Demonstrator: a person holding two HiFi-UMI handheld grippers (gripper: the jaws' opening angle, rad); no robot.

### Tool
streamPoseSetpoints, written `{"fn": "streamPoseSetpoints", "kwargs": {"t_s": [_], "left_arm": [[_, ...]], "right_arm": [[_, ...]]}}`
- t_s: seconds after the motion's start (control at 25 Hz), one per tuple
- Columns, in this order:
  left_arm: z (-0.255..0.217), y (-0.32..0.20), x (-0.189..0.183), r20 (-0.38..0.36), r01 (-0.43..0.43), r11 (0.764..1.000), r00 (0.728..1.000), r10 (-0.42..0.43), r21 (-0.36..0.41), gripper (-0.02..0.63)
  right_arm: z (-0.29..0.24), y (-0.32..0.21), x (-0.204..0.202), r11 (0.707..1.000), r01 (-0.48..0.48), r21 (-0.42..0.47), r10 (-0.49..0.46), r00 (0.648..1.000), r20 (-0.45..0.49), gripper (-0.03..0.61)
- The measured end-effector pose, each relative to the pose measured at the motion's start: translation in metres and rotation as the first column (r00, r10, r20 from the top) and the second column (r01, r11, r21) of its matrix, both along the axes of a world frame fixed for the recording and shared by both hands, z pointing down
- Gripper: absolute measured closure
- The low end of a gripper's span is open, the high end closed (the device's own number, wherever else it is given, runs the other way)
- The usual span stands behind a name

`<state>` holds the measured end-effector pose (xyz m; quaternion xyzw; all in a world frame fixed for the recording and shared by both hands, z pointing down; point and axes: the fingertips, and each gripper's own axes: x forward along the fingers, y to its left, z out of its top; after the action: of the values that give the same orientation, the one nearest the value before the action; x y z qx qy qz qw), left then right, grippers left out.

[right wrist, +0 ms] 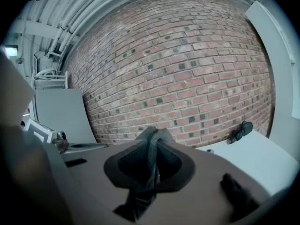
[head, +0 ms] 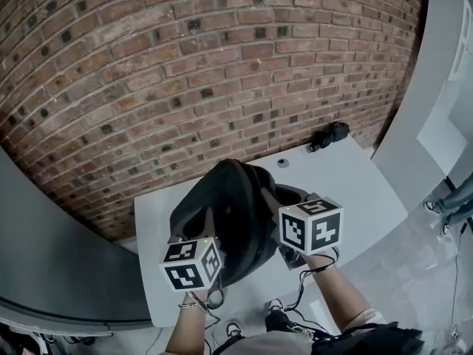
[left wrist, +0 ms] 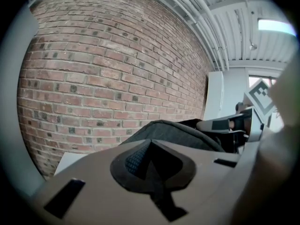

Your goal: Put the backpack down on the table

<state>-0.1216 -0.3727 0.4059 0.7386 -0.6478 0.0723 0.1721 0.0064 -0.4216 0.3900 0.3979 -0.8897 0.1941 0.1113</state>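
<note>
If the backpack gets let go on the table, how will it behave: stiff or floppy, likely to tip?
Probably soft: the backpack bulges rounded, and its strap crumples in the right gripper. Likely to slump or topple once released, since both grippers hold it up; the left gripper pinches its mesh fabric. Weight can't be judged.

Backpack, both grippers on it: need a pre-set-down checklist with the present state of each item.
1. Right hold: right gripper shut on the strap of the backpack: ok.
2. Left hold: left gripper, jaws together on what looks like dark backpack fabric: ok, probably.
3. Backpack over the table, inside its edges: ok.
4. Backpack bottom already touching the table: cannot tell.
5. Black object at the far corner, apart from the backpack: ok.
</note>
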Motion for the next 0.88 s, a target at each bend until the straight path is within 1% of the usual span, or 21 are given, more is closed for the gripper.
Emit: {"fn": "streamPoseSetpoints", "kwargs": {"t_s": [0.24,0.48,0.88], "left_arm": [[0.016,-0.006,0.018,-0.002,-0.014,1.000,1.000,0.013,-0.024,0.601],[0.030,-0.009,0.030,-0.006,-0.017,0.998,1.000,0.017,-0.056,0.601],[0.057,-0.016,0.053,-0.002,-0.026,0.994,1.000,0.026,-0.103,0.601]], "right_arm": [[0.017,-0.006,0.018,1.000,-0.019,-0.016,0.019,1.000,-0.001,0.526],[0.022,-0.008,0.029,1.000,-0.004,0.014,0.004,1.000,-0.027,0.526],[0.051,-0.016,0.057,0.999,-0.026,-0.026,0.026,0.999,-0.020,0.526]]}}
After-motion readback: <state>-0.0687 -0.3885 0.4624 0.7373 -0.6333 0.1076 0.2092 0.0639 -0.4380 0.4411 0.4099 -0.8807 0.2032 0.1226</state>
